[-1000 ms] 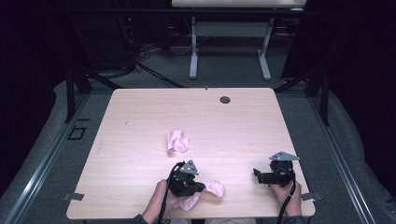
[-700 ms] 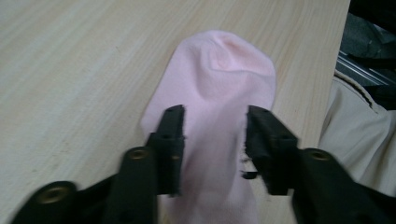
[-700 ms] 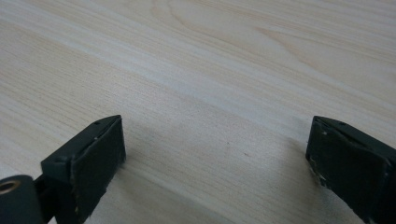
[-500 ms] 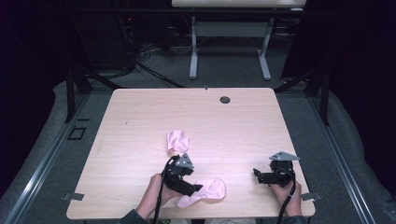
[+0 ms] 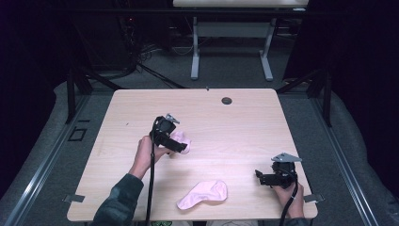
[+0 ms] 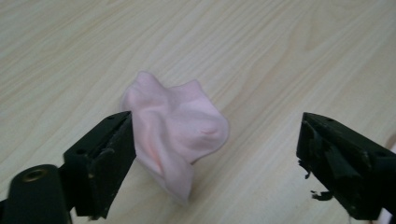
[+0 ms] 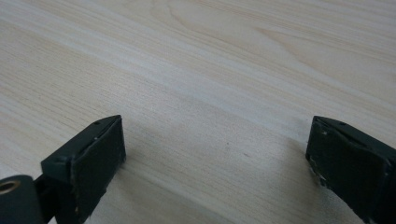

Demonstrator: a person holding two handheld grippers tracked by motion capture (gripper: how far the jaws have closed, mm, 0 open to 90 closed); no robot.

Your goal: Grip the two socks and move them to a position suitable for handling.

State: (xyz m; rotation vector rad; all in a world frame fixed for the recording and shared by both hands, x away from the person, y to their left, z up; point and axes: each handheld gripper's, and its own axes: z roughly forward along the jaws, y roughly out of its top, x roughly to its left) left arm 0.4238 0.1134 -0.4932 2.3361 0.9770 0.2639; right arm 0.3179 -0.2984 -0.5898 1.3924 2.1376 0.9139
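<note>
A crumpled pink sock (image 5: 181, 138) (image 6: 175, 130) lies on the wooden table (image 5: 244, 127), left of the middle. My left gripper (image 5: 181, 148) (image 6: 217, 128) hovers right over it. Its jaws have just been opening and stand wide, with the sock on the table ahead of them and nearest the left jaw, not pinched. A second pink sock (image 5: 203, 194) lies flat near the front edge, free of both grippers. At the front right my right gripper (image 5: 259, 177) (image 7: 217, 130) stands open over bare wood.
A small dark grommet (image 5: 227, 100) sits near the table's far edge. Beyond the table stand the white legs of another table (image 5: 195, 52) on a grey floor. Metal rails (image 5: 42, 165) run along the floor on the left.
The left gripper let go of the sock at the front edge, which now lies flat, and moved away from the person to the crumpled sock, with its jaws now open. The right gripper stayed put.
</note>
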